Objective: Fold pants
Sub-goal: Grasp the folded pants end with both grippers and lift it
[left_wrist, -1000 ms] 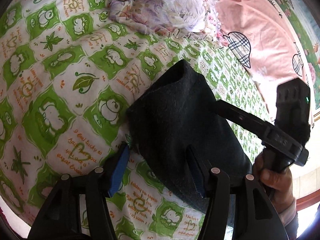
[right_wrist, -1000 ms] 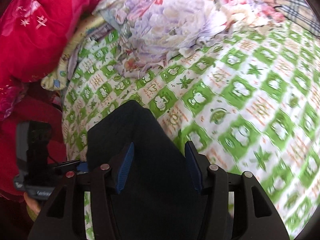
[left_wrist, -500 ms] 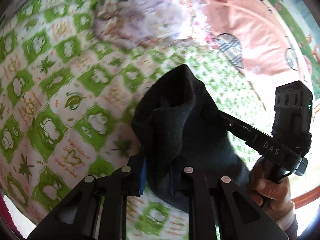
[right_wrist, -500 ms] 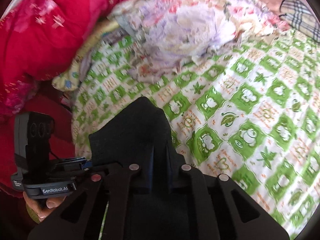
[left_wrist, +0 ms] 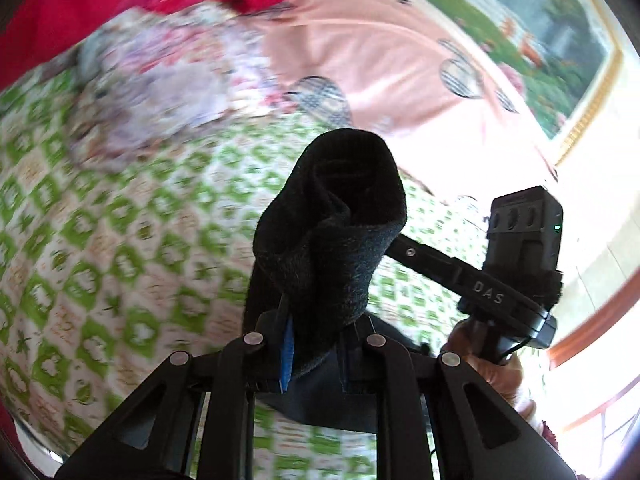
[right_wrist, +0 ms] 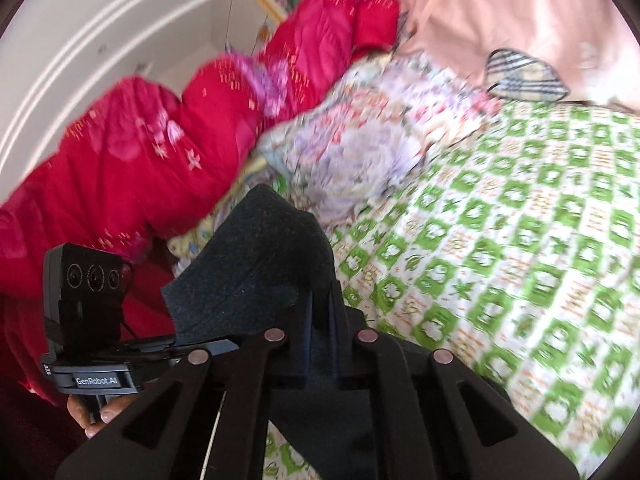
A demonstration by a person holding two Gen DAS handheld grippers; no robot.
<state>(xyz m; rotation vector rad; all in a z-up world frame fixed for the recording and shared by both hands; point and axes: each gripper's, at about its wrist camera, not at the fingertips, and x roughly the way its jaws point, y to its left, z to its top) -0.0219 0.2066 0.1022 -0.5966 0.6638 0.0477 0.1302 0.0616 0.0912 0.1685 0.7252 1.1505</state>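
Observation:
The black pants [left_wrist: 340, 232] hang bunched between both grippers, lifted off the bed. My left gripper [left_wrist: 316, 344] is shut on one edge of the pants, the fabric curling up over its fingers. My right gripper [right_wrist: 320, 328] is shut on the other edge of the pants [right_wrist: 264, 256]. The right gripper's body shows in the left wrist view [left_wrist: 520, 264], close to the right of the fabric. The left gripper's body shows in the right wrist view [right_wrist: 88, 312], close on the left.
A green and white patterned bedsheet [right_wrist: 520, 240] covers the bed below. A floral quilt [right_wrist: 368, 152] and a red quilt [right_wrist: 160, 148] lie at the head. A pink pillow with plaid patches [left_wrist: 360, 52] is beyond. A framed picture [left_wrist: 540, 32] hangs on the wall.
Both grippers closed on the pants' edges and lifted them off the bed. The fabric now bunches upward between them, and both views tilted up toward the headboard.

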